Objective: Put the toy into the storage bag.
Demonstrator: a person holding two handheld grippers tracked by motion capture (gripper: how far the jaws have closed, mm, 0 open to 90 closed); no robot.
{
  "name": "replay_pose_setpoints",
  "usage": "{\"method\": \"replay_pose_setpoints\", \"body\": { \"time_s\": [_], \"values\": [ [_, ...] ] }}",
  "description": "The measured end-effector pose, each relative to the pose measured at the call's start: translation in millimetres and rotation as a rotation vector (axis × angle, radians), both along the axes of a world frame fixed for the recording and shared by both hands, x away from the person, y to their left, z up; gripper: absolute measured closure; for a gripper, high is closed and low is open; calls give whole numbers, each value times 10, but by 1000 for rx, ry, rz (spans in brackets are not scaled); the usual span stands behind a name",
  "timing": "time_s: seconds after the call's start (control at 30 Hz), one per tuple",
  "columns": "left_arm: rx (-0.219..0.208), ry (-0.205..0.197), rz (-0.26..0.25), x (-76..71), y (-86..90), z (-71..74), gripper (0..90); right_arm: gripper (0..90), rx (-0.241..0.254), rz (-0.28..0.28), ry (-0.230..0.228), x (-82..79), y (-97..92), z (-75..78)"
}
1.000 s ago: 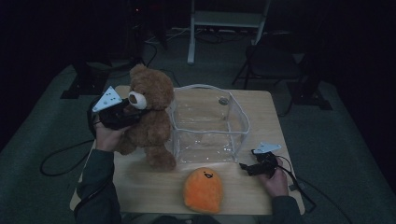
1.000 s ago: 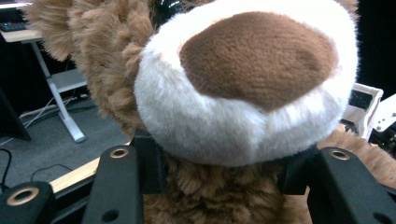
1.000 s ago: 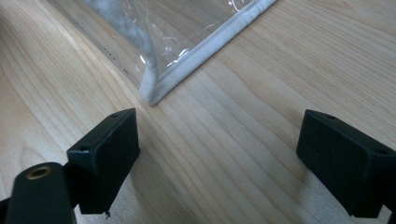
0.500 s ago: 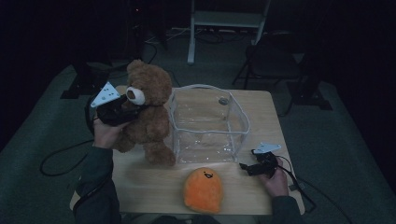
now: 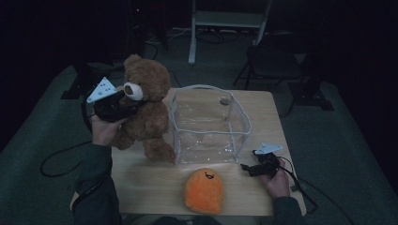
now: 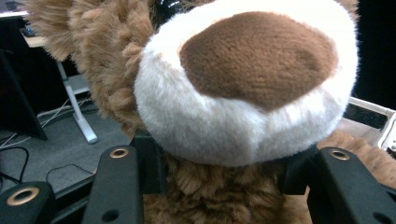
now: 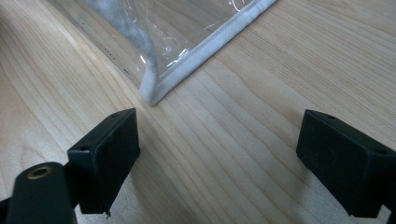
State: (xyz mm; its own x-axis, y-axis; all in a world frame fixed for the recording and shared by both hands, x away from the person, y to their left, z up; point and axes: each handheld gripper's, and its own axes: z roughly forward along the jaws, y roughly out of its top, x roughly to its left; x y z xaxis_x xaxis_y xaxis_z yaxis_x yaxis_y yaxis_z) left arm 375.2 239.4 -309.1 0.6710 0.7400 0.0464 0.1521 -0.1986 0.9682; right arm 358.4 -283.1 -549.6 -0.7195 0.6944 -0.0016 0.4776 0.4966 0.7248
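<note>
1. The left tongs [image 5: 123, 104] pinch the bear [image 5: 146, 108] at the neck, under its muzzle; it stands upright near the surface's [image 5: 155, 180] left edge, just beside the clear bin [image 5: 209, 124].
2. The right tongs [image 7: 217, 154] rest spread over bare wood near the bin's corner, gripping nothing.
3. An orange plush [image 5: 203, 190] lies at the front edge, with open wood on either side of it.
4. Beyond, the dim room seems to hold a chair [image 5: 274, 61] and cables on the floor.
</note>
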Motion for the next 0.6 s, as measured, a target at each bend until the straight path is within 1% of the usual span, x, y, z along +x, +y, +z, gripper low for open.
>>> {"method": "replay_pose_setpoints", "body": {
  "time_s": [0.37, 0.6],
  "values": [
    [-5, 1, 1, 14, 11, 47, 479, 135, 6, -10, 0, 1, -2, 0],
    [-4, -5, -1, 28, 14, 101, 478, 135, 6, -11, 0, 1, -2, 0]
  ]
}}
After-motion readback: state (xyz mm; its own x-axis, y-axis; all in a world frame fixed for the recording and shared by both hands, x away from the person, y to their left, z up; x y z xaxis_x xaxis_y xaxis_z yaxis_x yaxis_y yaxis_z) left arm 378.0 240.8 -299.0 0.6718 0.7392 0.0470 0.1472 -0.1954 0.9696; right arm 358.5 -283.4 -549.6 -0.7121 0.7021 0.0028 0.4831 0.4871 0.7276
